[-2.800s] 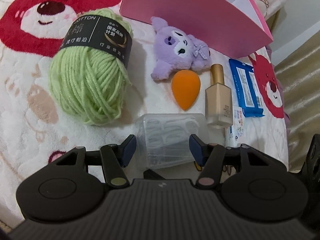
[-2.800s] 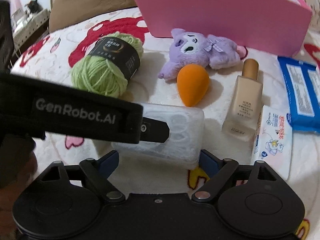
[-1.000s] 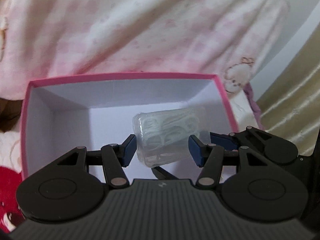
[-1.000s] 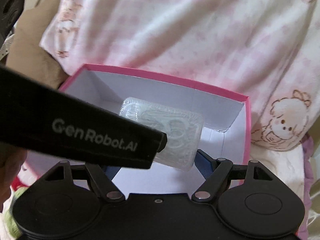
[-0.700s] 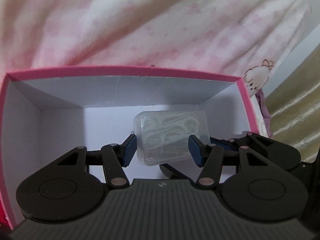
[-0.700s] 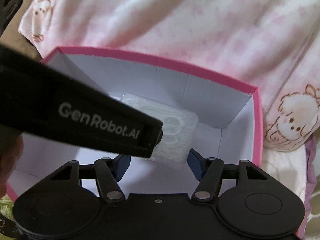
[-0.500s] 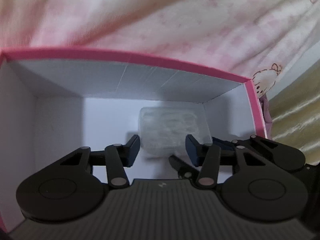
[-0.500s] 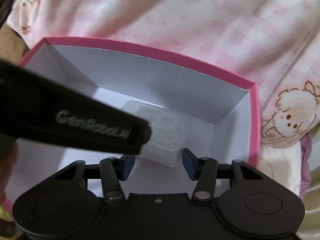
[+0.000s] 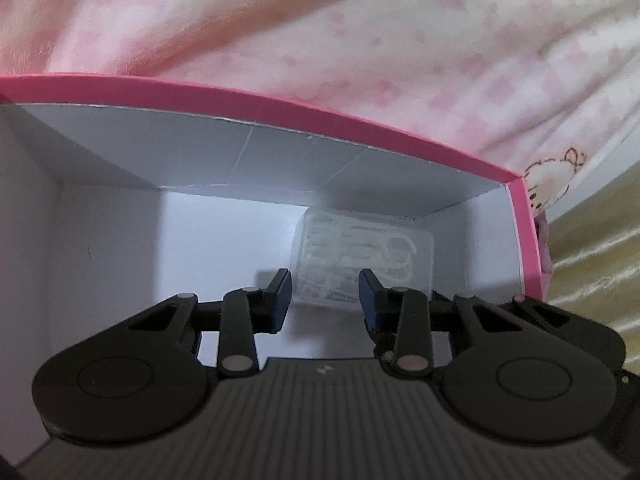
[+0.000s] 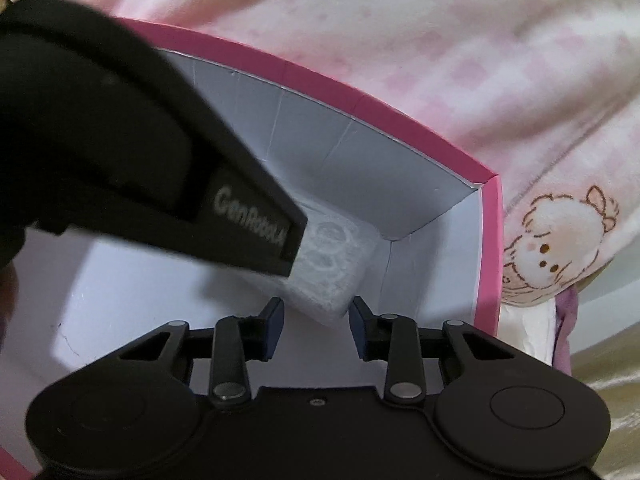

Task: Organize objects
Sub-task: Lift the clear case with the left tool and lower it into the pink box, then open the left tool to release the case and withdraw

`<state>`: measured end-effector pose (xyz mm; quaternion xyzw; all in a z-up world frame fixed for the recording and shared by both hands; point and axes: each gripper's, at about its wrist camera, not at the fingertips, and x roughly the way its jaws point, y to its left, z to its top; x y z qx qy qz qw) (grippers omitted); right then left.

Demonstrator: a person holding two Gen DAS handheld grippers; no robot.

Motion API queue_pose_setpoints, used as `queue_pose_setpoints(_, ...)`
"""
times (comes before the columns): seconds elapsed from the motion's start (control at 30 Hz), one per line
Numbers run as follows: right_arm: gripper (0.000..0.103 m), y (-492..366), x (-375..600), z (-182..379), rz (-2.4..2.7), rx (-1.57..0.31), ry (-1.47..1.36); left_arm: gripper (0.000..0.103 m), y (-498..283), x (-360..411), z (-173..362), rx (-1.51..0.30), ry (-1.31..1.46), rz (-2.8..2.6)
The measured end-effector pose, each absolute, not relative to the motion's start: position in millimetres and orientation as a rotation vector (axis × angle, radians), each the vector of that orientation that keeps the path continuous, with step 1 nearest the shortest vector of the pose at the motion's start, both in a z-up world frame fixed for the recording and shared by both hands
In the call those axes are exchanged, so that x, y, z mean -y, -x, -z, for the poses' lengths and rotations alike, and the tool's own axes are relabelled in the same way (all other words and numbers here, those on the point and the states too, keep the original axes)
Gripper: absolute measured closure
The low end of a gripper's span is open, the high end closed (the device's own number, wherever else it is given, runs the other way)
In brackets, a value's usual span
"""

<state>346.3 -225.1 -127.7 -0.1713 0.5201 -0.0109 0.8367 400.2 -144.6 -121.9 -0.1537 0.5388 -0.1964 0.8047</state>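
Lying on the white floor of the pink box (image 9: 408,142), the clear plastic case (image 9: 362,254) sits in its far right corner. Both the left gripper (image 9: 324,294) and right gripper (image 10: 314,322) have just been narrowing their jaws, which stand apart and empty, short of the case

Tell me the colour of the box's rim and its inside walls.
The box has a pink rim and white inside walls, clearest in the left wrist view.

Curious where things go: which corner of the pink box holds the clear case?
The far right corner of the pink box holds the clear case; far left is bare.
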Motion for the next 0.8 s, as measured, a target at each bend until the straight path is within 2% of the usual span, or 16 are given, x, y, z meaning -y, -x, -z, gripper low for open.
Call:
queue_pose_setpoints(0.23, 0.053, -302, 223, 107, -0.092, -1.025, 0.255, 0.067, -393, 131, 116, -1.171, 0.372, 0.458)
queue_pose_setpoints(0.47, 0.053, -247, 236, 81, -0.131, -0.947, 0.135, 0.057, -344, 115, 76, -1.154, 0.199, 0.501)
queue_pose_setpoints(0.8, 0.052, -170, 226, 12, -0.225, -0.894, 0.007, 0.045, -263, 67, -7, -1.078, 0.001, 0.552)
